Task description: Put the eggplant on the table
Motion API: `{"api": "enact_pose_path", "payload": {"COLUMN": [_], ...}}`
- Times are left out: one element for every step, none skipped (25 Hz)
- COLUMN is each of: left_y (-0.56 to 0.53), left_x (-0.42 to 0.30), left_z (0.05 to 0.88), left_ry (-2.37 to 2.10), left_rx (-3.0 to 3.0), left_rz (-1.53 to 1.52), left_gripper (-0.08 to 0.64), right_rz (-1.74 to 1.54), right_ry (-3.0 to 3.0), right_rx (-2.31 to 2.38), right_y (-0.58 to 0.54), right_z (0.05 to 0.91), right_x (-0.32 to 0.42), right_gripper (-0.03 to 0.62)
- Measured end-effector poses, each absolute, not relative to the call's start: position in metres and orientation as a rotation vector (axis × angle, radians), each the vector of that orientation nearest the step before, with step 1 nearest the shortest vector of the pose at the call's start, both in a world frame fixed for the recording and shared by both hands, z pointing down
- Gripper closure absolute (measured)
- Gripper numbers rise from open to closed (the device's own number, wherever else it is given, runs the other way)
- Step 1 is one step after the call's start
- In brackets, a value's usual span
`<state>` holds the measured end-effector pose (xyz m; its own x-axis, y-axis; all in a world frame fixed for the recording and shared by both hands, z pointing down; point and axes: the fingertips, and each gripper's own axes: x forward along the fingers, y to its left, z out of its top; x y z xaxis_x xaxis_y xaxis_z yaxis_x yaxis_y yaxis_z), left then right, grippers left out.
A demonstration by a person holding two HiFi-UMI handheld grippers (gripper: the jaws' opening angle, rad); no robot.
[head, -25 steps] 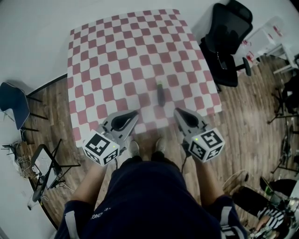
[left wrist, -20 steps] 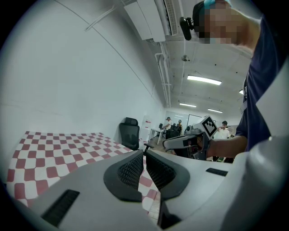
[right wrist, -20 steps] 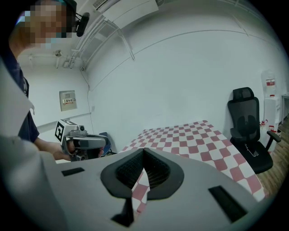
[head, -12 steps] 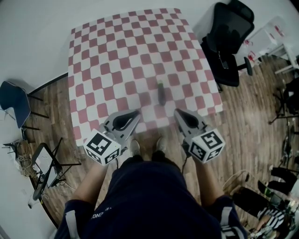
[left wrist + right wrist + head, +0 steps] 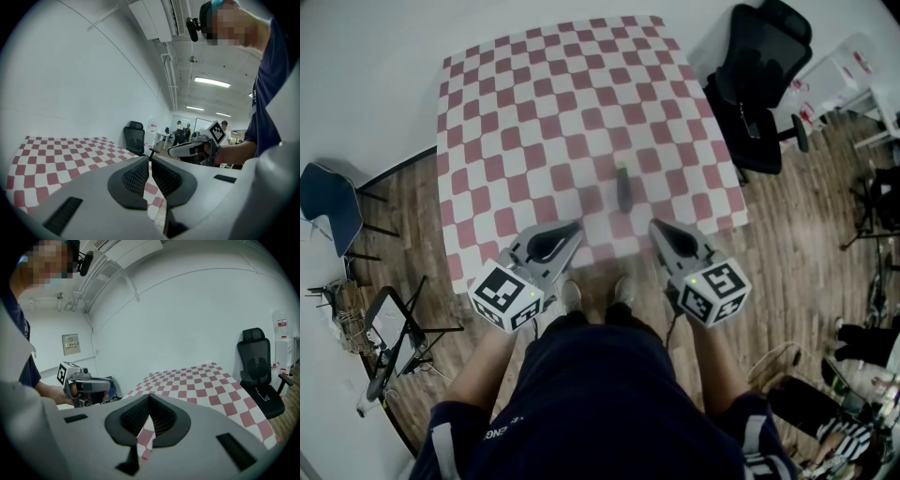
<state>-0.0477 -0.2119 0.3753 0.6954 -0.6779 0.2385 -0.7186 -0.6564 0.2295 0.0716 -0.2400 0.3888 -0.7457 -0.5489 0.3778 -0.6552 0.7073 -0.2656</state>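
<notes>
A small dark eggplant (image 5: 622, 190) with a green stem end lies on the red-and-white checked table (image 5: 534, 103), near the front edge and a little right of centre. Both grippers hang at the near edge of the table, short of the eggplant. My left gripper (image 5: 573, 228) is to its lower left and is shut, with nothing between the pads (image 5: 136, 177). My right gripper (image 5: 656, 226) is to its lower right, also shut and empty, as its pads (image 5: 161, 416) show. Neither gripper touches the eggplant. The eggplant does not show in either gripper view.
A black office chair (image 5: 759, 84) stands at the table's right side. A blue chair (image 5: 328, 211) and a folding stand (image 5: 389, 347) are on the wooden floor at the left. White desks (image 5: 848, 80) stand at the far right, and people are at the lower right.
</notes>
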Motion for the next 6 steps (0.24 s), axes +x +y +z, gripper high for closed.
{"api": "enact_pose_path", "payload": {"left_y": [-0.2120,-0.2121,-0.2122,-0.2124,-0.2127,-0.2129], "left_x": [-0.0471,-0.0467,-0.0464,-0.0461,-0.0459,-0.0457], "left_z": [0.3753,0.3753,0.3752,0.3748,0.3744,0.3740], "left_ry": [-1.102,-1.102,-1.103,-1.103,-1.104,-1.105], "left_rx": [2.599,2.598,2.597,2.599,2.600,2.602], "left_rz": [0.190,0.191,0.193,0.195,0.198,0.200], "left_gripper": [0.520,0.520,0.520,0.520,0.520,0.520], "right_rz": [0.564,0.566,0.566,0.566,0.566,0.565], "right_ry": [-2.644,-2.643,-2.643,-2.642,-2.641,-2.641], "right_rx": [0.952,0.952,0.951,0.952,0.953,0.954], "right_y": [-0.2401,-0.2403,-0.2404,-0.2406,-0.2407,-0.2408], "right_z": [0.3890,0.3892,0.3893,0.3894,0.3895,0.3895], "right_x": [0.0722,0.0727,0.0730,0.0732,0.0733,0.0734], "right_gripper": [0.575,0.575,0.575,0.575,0.575,0.575]}}
